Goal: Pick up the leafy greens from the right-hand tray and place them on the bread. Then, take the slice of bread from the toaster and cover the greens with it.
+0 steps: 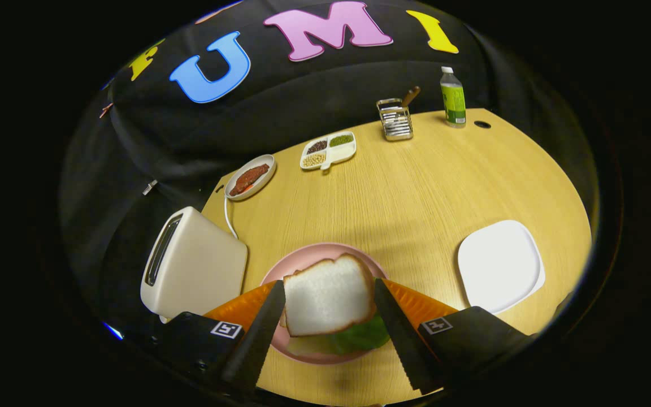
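Covering the greens with the top slice.

Toaster (192, 268) sits left; my gripper (330, 302) pinches the bread slice (328, 302) between both fingers over the pink plate (303, 257). Greens (362, 336) peek beneath; I'd square the slice and lower gently. White tray (500, 265) sits right.

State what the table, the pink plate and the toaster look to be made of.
Table: light wood or wood-look laminate, with fine straight grain lines.
Pink plate: likely plastic or glazed ceramic, smooth and evenly coloured.
Toaster: cream casing, probably matte plastic, with soft rounded edges.
The gripper is shut on the bread slice.
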A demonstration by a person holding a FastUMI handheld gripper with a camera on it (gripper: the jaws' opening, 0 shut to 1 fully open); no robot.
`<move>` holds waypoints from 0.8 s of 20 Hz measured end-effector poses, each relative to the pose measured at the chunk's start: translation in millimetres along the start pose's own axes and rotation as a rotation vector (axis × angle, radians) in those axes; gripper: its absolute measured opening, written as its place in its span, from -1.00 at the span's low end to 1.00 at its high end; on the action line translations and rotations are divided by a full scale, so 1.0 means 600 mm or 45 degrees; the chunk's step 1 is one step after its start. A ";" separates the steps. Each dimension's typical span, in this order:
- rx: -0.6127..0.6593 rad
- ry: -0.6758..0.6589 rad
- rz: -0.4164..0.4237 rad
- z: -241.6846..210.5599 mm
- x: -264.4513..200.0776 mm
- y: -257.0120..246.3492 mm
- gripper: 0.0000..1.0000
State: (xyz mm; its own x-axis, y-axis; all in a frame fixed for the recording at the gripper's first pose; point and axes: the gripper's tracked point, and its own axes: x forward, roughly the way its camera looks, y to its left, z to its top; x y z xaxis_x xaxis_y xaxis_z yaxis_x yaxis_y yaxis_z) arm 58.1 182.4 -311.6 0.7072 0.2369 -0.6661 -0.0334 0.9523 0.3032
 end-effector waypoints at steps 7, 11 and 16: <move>-0.101 -0.329 -0.067 0.149 -0.092 0.001 0.98; -0.152 -0.463 -0.093 0.225 -0.162 0.003 0.97; -0.293 -0.556 -0.104 0.276 -0.238 -0.009 0.97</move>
State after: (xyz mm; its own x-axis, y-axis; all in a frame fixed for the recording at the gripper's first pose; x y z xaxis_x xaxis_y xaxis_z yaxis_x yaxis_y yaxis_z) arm 74.3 111.8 -105.1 0.9422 0.1041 -0.3186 -0.0859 0.9938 0.0707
